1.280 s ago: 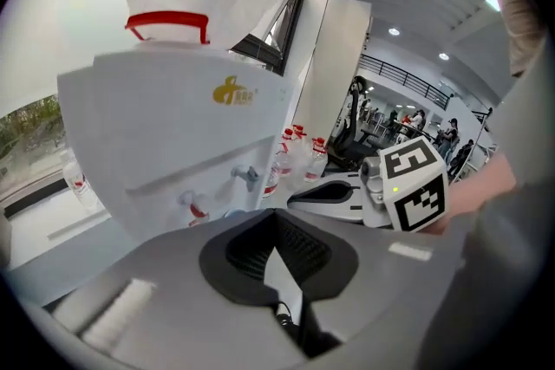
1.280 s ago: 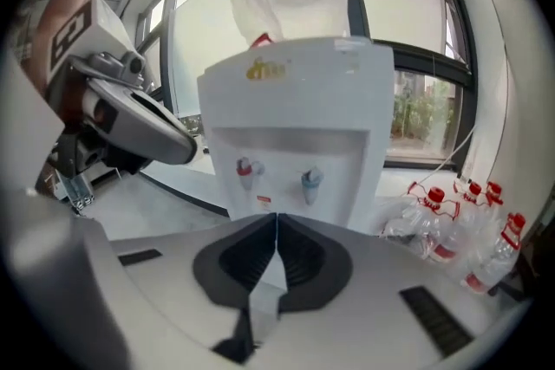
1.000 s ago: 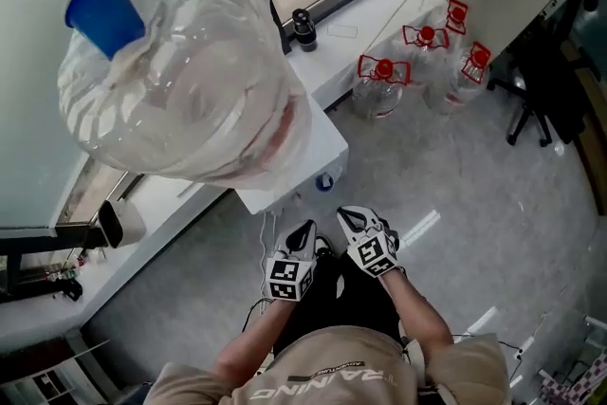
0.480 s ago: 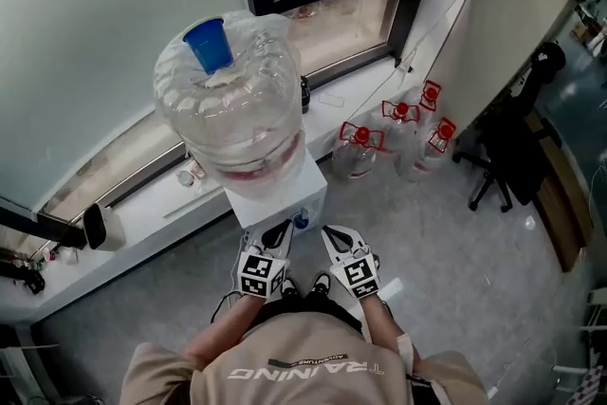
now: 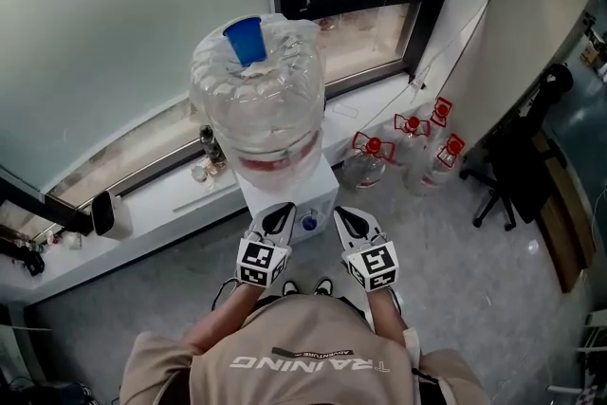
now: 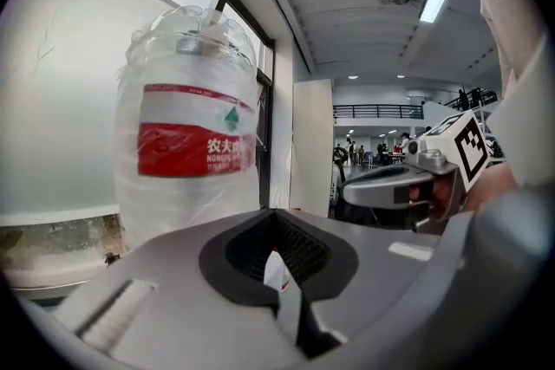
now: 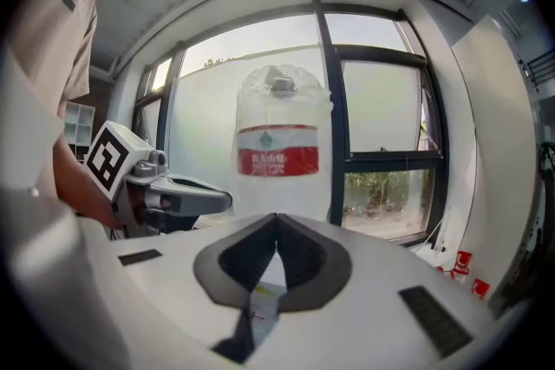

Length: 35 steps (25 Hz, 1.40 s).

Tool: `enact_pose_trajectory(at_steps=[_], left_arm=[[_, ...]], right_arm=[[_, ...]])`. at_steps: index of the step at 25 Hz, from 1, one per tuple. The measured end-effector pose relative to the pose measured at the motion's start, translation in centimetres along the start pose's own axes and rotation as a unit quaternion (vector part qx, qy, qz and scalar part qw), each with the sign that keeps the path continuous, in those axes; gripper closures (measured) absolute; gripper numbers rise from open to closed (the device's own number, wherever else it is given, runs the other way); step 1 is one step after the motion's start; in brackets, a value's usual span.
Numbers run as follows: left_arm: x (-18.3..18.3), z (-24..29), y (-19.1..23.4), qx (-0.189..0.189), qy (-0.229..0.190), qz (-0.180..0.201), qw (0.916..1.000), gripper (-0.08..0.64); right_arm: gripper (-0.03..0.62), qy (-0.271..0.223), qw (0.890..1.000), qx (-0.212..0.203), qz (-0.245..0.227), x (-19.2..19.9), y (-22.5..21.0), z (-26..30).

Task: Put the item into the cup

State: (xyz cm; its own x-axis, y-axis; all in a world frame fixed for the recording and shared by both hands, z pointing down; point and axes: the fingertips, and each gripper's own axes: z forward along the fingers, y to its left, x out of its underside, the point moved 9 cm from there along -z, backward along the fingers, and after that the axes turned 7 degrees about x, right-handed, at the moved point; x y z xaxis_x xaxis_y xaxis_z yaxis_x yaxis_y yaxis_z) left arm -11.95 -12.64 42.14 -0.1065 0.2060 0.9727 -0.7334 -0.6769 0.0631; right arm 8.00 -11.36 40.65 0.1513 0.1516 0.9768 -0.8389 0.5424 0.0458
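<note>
Head view: your left gripper (image 5: 276, 220) and right gripper (image 5: 348, 222) had fingers closed, empty; the blue cup (image 5: 246, 40) stood upright above and ahead of both, atop the water bottle (image 5: 262, 114); no item showed.

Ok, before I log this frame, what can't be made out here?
- Cup and item: none recognisable in any view.
- Dispenser taps: in the head view, seen steeply from above under the water bottle, between the left tool and right tool. In both gripper views, each tool's own body covers them.
- Small things on the sill: in the head view, too small to name.
</note>
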Motion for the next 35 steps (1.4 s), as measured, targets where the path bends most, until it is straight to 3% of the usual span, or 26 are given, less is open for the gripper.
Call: enact_pose_trajectory(at_steps=[10,23,35], left_arm=[[-2.3,-0.4,1.4,-0.020,-0.035,-0.009,0.9992,0.552],[-3.2,-1.3,2.1,-0.003,-0.040,0.013,0.9991,0.552],[-4.3,-1.4,2.0,0.009,-0.037,0.025,0.9989,0.552]], right_arm=[[0.581,-0.010,0.999,-0.023,-0.022,-0.9,1.2,0.7],[0.581,-0.047,0.999,-0.009,-0.018,-3.3,1.3,0.3],[0.581,-0.044,0.999,-0.020,-0.022,-3.6,1.3,0.3]])
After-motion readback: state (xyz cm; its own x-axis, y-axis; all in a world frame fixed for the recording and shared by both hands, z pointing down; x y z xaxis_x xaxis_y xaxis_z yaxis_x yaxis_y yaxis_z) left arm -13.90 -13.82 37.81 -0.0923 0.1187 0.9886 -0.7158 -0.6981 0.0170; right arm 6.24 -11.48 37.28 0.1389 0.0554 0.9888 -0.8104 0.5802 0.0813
